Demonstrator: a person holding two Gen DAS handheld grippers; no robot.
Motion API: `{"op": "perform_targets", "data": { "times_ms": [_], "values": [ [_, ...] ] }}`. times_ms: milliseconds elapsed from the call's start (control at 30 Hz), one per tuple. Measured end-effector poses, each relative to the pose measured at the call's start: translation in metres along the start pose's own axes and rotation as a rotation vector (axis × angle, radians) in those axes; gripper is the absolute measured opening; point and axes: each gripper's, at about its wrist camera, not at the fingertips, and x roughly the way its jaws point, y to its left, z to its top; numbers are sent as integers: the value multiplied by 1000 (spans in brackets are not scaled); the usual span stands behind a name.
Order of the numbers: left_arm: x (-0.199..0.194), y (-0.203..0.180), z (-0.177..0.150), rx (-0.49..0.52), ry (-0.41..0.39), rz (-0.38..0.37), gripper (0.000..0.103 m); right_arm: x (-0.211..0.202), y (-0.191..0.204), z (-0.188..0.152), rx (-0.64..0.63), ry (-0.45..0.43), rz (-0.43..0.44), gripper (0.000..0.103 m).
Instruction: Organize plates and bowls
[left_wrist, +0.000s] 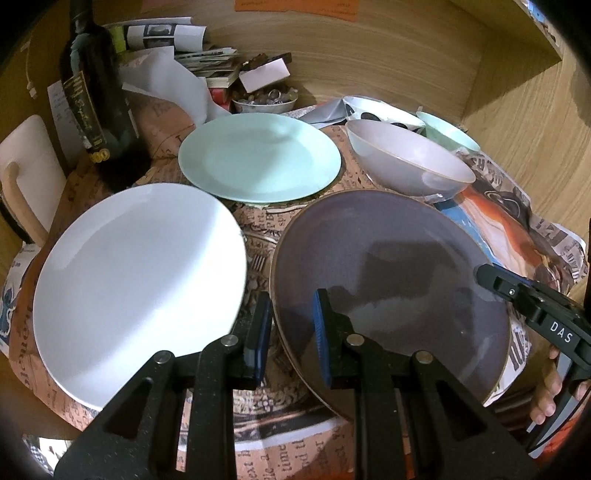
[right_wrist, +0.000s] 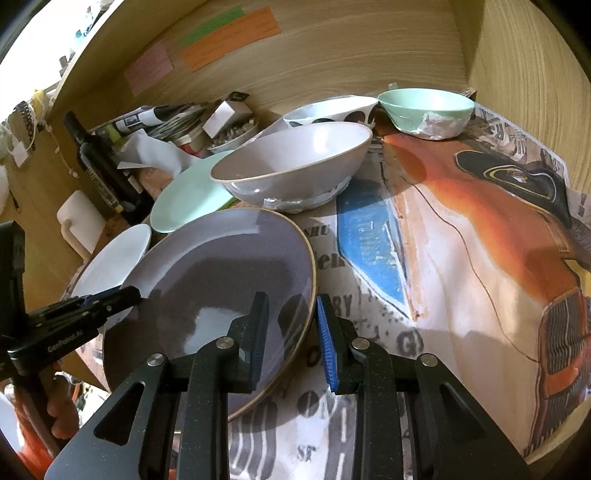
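Glazed stoneware, I judge: the grey plate (left_wrist: 388, 280) is heavy, rigid, slick and chippable, lying at table centre. My left gripper (left_wrist: 291, 332) clamps its nine-o'clock rim; my right gripper (right_wrist: 291, 332) clamps three o'clock. I find both rim holds sound.

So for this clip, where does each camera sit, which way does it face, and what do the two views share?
Left wrist: on the left gripper, aimed down and forward at the purple plate and white plate; the right gripper and fingers of a hand show at the right edge.
Right wrist: on the right gripper, aimed down across the purple plate's right rim and printed paper; the left gripper enters from the left.
Shared: purple plate, white plate, green plate, grey bowl, bottle.
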Motion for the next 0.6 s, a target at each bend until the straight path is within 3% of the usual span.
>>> {"op": "perform_targets", "data": {
  "times_ms": [467, 600],
  "values": [
    [5, 6, -1, 7, 11, -52, 21, 3, -1, 3, -14, 5, 4, 26],
    [-5, 6, 0, 33, -30, -36, 25, -3, 1, 5, -25, -17, -28, 26]
  ]
}}
